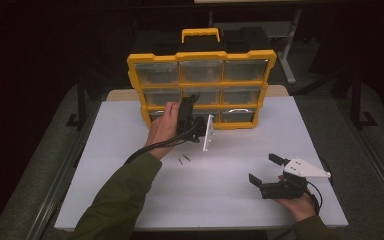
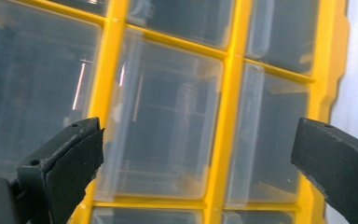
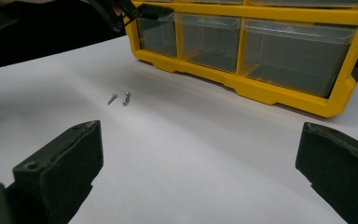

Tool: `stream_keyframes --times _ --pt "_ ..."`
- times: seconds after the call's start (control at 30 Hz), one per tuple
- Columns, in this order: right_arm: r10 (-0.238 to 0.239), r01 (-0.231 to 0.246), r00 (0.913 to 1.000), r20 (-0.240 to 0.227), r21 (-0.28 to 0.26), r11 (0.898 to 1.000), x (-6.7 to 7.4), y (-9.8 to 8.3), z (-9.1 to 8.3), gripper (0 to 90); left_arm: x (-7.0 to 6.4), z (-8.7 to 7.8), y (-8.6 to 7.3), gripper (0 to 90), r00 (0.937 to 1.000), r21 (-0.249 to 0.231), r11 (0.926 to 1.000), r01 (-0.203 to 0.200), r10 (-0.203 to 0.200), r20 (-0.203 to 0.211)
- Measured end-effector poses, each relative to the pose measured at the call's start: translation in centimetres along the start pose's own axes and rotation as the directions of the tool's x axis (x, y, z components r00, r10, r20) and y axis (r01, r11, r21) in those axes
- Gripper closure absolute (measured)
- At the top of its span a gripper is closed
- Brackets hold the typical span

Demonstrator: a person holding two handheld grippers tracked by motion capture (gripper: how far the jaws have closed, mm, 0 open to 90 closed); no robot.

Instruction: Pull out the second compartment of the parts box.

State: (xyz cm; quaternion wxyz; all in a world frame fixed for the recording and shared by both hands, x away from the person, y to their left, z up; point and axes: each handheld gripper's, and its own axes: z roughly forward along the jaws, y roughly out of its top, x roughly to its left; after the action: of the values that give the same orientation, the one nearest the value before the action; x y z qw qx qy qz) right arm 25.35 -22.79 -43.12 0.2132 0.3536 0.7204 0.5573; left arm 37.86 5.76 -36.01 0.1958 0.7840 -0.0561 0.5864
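Standing upright at the far side of the white table [image 1: 130, 200]: one yellow plastic organiser case with nine clear drawers [image 1: 202, 90], all drawers apparently shut, though glare makes that hard to confirm. Left gripper [image 1: 191, 102], jaws spread wide and empty, raised against the case's lower-left drawer front; right gripper [image 1: 266, 169], jaws likewise apart and holding nothing, resting well in front of the case to its right. Two small loose metal screws [image 3: 119, 98] lie on the table just before the case, not yet picked up or stowed; the drawer opening and the stowing appear left to do.
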Motion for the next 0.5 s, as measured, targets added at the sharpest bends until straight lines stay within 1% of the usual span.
stream_keyframes --times 0.03,0.13,0.27,0.33,0.37,0.43,0.5 --pt "-0.001 0.001 1.0000 0.001 0.000 1.000 0.0 0.0 0.0 0.1 0.2 -0.1 0.1 1.6 0.9999 -0.006 1.0000 0.007 -0.007 -0.008" --pt "0.000 0.000 1.0000 0.001 0.001 1.000 0.0 0.0 0.0 0.1 0.7 -0.3 0.3 3.9 0.9993 0.003 1.0000 -0.010 0.010 -0.035" --pt "0.003 -0.003 1.0000 0.003 0.001 1.000 0.0 0.0 -0.1 0.1 1.3 -0.6 0.8 6.2 0.9978 -0.006 0.9999 -0.010 0.010 -0.066" --pt "0.007 -0.007 1.0000 0.002 0.000 1.000 0.0 0.0 0.0 0.2 1.6 -0.7 1.1 9.7 0.9965 -0.004 0.9998 -0.018 0.017 -0.082" --pt "0.007 -0.007 1.0000 0.003 0.000 1.000 0.0 0.0 0.0 0.2 1.8 -0.8 1.3 11.3 0.9951 -0.005 0.9996 -0.028 0.027 -0.095" --pt "0.007 -0.007 1.0000 0.005 0.001 1.000 0.0 0.0 0.0 0.1 2.1 -0.8 1.7 13.8 0.9935 -0.009 0.9996 -0.028 0.027 -0.110" --pt "0.008 -0.008 1.0000 0.003 0.002 1.000 0.0 0.0 0.0 0.2 2.4 -0.9 2.0 15.2 0.9907 -0.004 0.9993 -0.038 0.037 -0.131"
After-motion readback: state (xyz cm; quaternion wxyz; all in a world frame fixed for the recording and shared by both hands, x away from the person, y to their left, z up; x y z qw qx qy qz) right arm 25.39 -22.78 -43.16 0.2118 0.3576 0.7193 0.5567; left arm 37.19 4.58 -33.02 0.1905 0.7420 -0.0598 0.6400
